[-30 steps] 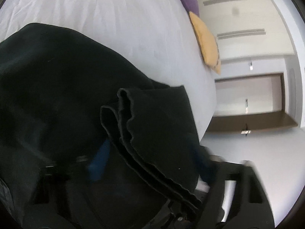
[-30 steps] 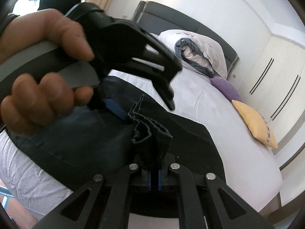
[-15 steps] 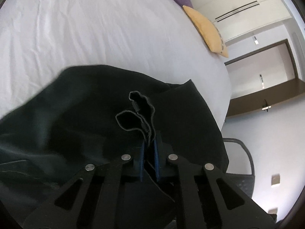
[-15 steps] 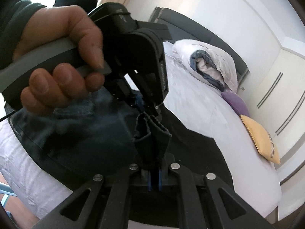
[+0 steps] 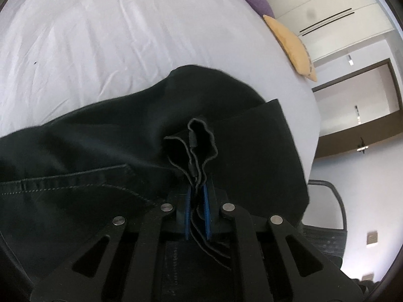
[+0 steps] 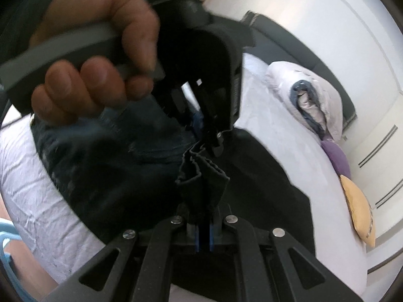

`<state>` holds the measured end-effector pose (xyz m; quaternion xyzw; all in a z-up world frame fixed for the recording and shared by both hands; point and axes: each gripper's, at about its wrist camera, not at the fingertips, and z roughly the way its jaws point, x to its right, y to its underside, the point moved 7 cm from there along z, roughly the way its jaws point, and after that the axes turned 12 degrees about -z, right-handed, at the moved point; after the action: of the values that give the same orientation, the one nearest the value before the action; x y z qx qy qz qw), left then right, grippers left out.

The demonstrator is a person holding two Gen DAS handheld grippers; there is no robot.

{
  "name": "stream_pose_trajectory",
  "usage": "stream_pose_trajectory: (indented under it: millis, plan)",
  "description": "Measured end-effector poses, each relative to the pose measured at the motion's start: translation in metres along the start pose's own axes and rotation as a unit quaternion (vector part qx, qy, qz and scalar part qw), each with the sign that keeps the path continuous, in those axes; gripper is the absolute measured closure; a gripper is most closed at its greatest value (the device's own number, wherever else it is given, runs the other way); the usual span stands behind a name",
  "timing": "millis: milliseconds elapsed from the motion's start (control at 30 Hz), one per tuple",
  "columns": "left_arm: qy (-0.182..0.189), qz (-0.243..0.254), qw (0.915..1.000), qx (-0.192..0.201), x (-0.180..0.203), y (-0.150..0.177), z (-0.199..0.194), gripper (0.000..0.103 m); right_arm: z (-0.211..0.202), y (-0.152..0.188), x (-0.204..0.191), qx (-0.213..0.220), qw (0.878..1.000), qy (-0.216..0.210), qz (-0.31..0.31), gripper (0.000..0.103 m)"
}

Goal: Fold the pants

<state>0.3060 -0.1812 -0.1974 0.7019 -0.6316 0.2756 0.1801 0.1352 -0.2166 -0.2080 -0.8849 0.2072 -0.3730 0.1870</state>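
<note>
The dark pants [image 5: 105, 156] lie on the white bed [image 5: 113, 37], partly gathered up, with a stitched seam and pocket line showing at the near left and one flat panel reaching toward the bed's right edge. The left hand-held gripper [image 5: 196, 201] is closed tight on a bunched stack of several hem edges, and the right hand-held gripper [image 6: 204, 234] is likewise pinched onto a similar wad of layered fabric, the two grips sitting very near each other, with the person's left hand [image 6: 93, 58] close above. Judging by this, a fold is under way: layers are doubled but nothing is yet laid flat or smoothed. Open sheet stretches away beyond the pants toward the pillows [image 6: 314, 100], giving ample room there; the purple cushion [image 6: 336, 156] and yellow cushion [image 6: 360, 209] lie well apart. The mattress edge drops off on the right, close to the fabric.
</note>
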Motion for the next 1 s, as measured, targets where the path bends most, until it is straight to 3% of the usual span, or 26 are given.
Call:
stream_pose_trajectory:
  millis: [267,400,500,567,667,733,800,900,1000]
  plan:
    - [-0.017,0.021,0.9996,0.007,-0.007,0.01,0.004,0.091,0.016,0.005,-0.012,-0.026,0.999,-0.018,-0.013,0.095]
    - [-0.014,0.012,0.9997,0.013,-0.012,0.009,0.004,0.089,0.016,0.008,-0.009,-0.026,0.999,-0.031,0.019,0.093]
    - [-0.056,0.022,0.9976,0.034,-0.016,0.01,-0.007,0.089,0.011,0.009,-0.004,-0.025,0.998,-0.049,0.035,0.08]
    - [-0.078,0.025,0.9953,0.052,-0.017,0.009,-0.018,0.089,0.005,0.011,0.001,-0.02,0.996,-0.063,0.053,0.056]
    - [-0.081,0.031,0.9929,0.081,-0.009,0.008,-0.035,0.089,-0.015,0.017,0.015,0.005,0.984,-0.139,0.11,0.049]
    - [-0.068,0.046,0.9926,0.089,0.004,0.011,-0.039,0.089,-0.029,0.027,0.036,0.03,0.965,-0.199,0.166,0.05]
    - [-0.047,0.067,0.9924,0.092,0.028,0.017,-0.035,0.089,-0.031,0.047,0.081,0.047,0.935,-0.243,0.252,0.05]
    - [-0.018,0.1,0.9918,0.077,0.056,0.033,-0.019,0.089,-0.017,0.081,0.16,0.078,0.881,-0.295,0.361,0.049]
    - [-0.026,0.11,0.9926,0.044,0.059,0.051,0.014,0.089,0.016,0.107,0.22,0.108,0.821,-0.37,0.422,0.049]
